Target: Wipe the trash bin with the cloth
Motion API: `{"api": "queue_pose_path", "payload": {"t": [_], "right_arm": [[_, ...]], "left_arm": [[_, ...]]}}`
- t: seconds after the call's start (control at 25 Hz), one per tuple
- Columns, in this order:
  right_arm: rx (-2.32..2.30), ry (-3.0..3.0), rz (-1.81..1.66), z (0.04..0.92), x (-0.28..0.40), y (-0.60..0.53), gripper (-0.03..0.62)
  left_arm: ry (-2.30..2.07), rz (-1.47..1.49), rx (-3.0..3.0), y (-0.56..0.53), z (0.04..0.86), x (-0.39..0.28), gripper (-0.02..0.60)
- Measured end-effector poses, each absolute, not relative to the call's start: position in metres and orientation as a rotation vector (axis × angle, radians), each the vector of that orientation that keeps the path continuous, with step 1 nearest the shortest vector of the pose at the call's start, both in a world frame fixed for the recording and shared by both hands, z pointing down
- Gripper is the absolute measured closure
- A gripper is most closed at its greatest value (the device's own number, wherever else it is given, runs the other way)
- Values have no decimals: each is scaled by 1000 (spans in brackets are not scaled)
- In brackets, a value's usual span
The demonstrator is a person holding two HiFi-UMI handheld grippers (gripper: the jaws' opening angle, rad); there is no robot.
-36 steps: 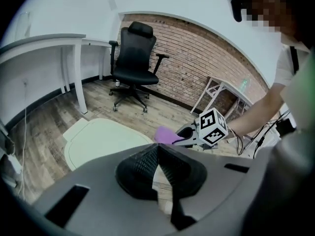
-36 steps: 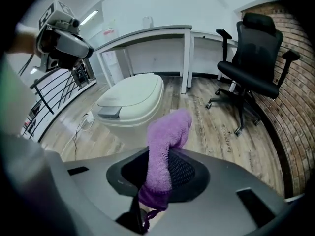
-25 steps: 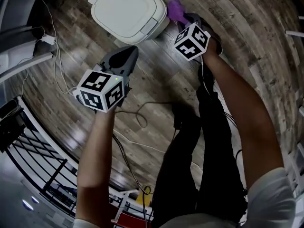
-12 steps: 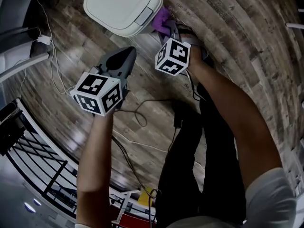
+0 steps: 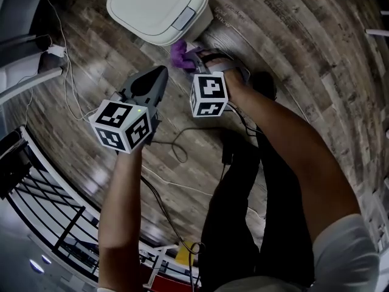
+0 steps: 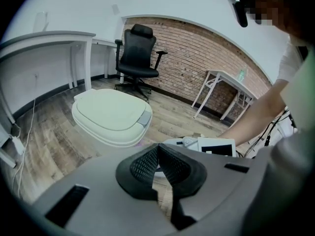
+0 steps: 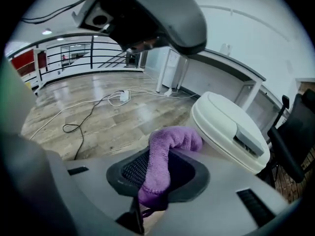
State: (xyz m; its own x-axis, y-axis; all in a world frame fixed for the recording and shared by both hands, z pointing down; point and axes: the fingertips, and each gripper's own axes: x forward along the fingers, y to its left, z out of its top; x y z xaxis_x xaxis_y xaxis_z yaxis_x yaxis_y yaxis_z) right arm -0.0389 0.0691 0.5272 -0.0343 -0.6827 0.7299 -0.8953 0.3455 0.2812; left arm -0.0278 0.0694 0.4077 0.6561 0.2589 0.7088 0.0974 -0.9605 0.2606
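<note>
- Head view: the trash bin [image 5: 155,8] stands lid-down on the wood floor [image 5: 292,53] ahead of you. Your right claw [image 5: 193,58] carries the purple cloth [image 5: 179,53] just beside the bin's near side; I cannot tell if it touches. A cable [image 5: 182,145] loops on the floor near your legs [image 5: 243,212], and a careless step could snag it.
- Left gripper view: your left claw [image 6: 157,149] is clenched on nothing and hangs short of the bin. Nothing steadies the bin, so a firm wipe may send it sliding across the floor.
- Right gripper view: the right claw grasps the cloth by a narrow fold, its free end curling toward the bin. Dragging along the bin's wall could tug the cloth out, or let the hard claw tips scrape the bin.
</note>
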Motion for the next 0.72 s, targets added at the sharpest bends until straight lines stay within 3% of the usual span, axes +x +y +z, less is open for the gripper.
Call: {"api": "queue_pose_path", "payload": {"t": [0.28, 0.72], "right_arm": [[1382, -1770, 337, 527, -43, 105, 497], [1633, -1515, 473, 570, 100, 158, 497]], "left_arm": [[247, 1159, 2695, 73, 406, -33, 578], [-102, 949, 2739, 73, 450, 1, 578]]}}
